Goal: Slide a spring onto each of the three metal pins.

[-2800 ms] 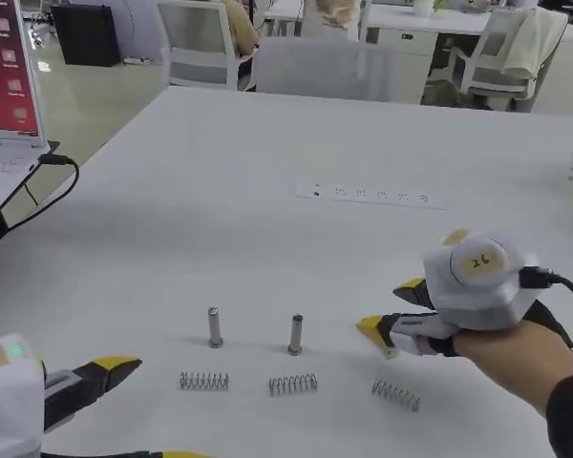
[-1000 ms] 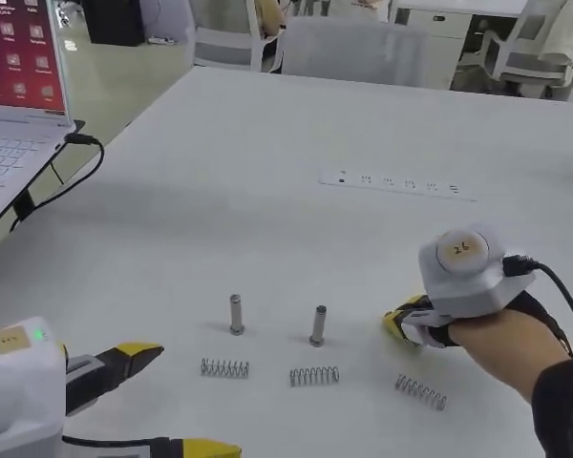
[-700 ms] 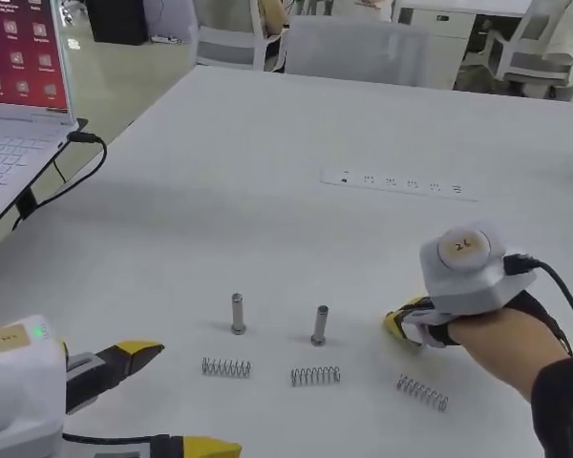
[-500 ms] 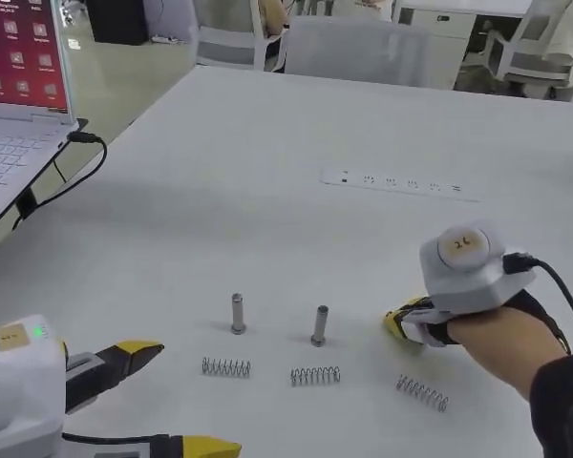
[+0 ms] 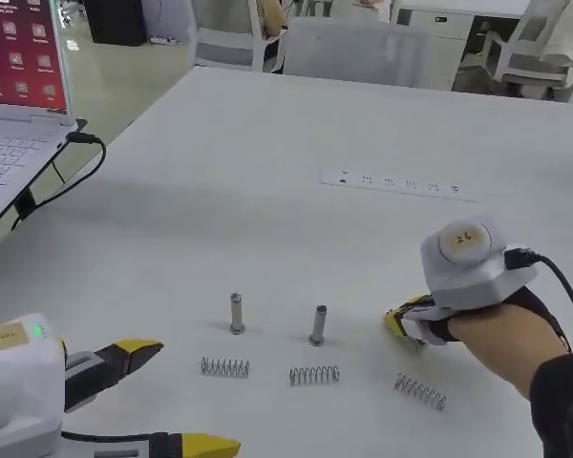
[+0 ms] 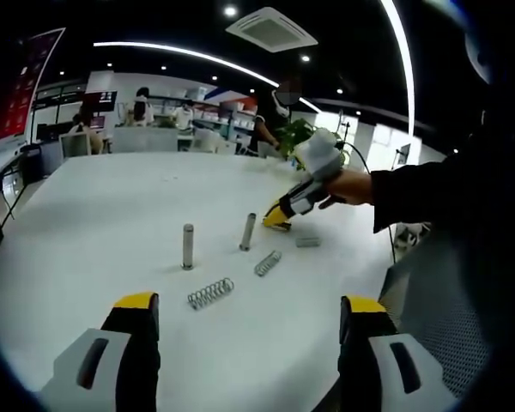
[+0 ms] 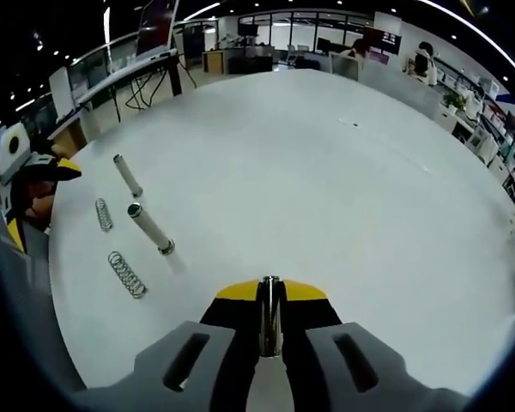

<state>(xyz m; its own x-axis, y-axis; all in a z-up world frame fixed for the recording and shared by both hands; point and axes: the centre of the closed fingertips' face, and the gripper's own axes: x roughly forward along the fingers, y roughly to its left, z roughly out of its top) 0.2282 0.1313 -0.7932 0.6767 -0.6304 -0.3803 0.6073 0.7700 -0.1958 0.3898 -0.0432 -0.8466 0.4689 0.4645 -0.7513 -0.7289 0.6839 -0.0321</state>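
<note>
Right gripper view: right gripper (image 7: 270, 290) is pinching a slim silver metal pin (image 7: 269, 324), largely hidden between its jaws; left gripper (image 6: 249, 302) is gaping wide, near-left.

Table (image 5: 267, 191): white top, matt, smooth, looked even all over. Left pin (image 5: 236, 313), middle pin (image 5: 319, 324): bare grey metal, satin, dull gleam. Third pin (image 7: 269, 322), pinched in right gripper (image 7: 270, 296): same metal, bright streak along it. Left spring (image 5: 224, 367), middle spring (image 5: 314, 375), right spring (image 5: 420, 391): thin silvery wire, glinted. Left gripper (image 6: 249, 302): white plastic shell, smooth, soft sheen; jaw ends yellow over black, matt. Cable (image 5: 554, 286): black, rubbery look. Laptop (image 5: 0, 162): silver casing, matt; screen (image 5: 19, 57) glossy.
</note>
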